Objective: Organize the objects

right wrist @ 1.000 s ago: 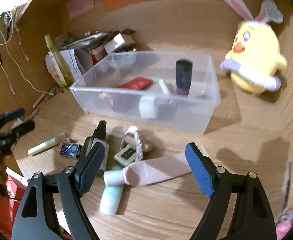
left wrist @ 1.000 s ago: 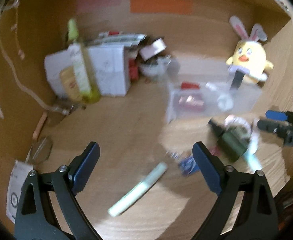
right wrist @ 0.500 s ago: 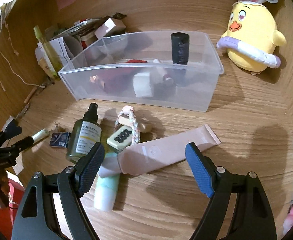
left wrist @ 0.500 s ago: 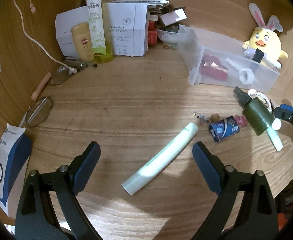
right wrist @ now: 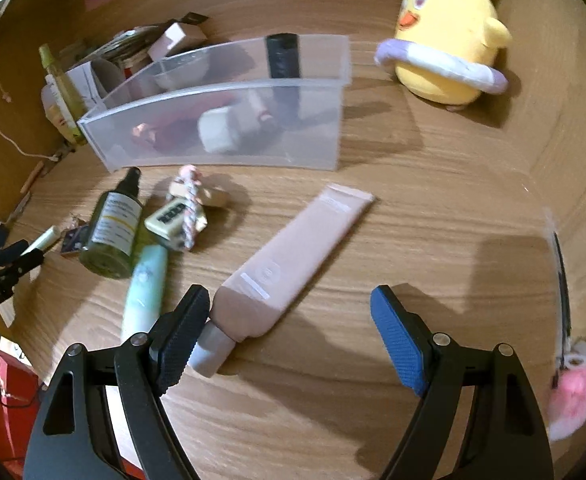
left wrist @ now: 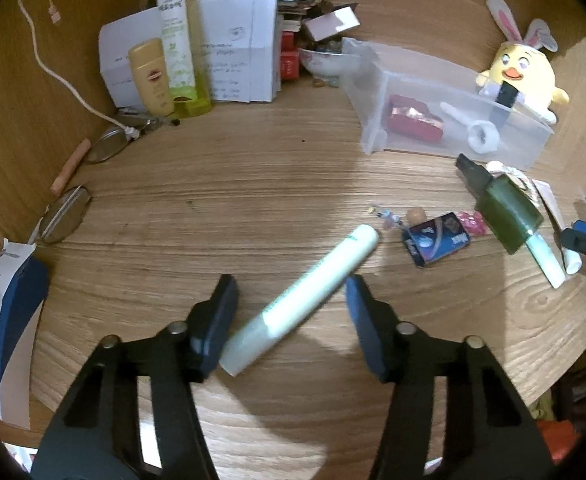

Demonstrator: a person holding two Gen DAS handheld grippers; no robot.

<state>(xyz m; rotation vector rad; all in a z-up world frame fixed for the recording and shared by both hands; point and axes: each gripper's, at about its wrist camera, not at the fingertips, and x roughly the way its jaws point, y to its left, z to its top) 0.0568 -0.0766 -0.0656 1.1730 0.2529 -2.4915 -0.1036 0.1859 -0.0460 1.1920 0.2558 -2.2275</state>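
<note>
1. On the wooden tabletop [left wrist: 253, 200], our left hand-held gripper [left wrist: 289, 308] straddles a pale green tube [left wrist: 301, 300], jaws part-open on either side without touching it.
2. Our right hand-held gripper [right wrist: 289, 332] stands wide around the capped near end of a pink tube [right wrist: 289, 264], its left finger just beside the cap.
3. Farther back sits a clear plastic bin [right wrist: 229, 136], with a dark green spray bottle [right wrist: 113, 224] to its near left and a yellow chick plush [right wrist: 445, 36] to its right.

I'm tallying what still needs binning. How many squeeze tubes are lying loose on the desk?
3. The pale green tube lies between the left jaws, the pink tube between the right jaws, and the mint tube beside the green bottle. Others may be hidden in the back clutter.
</note>
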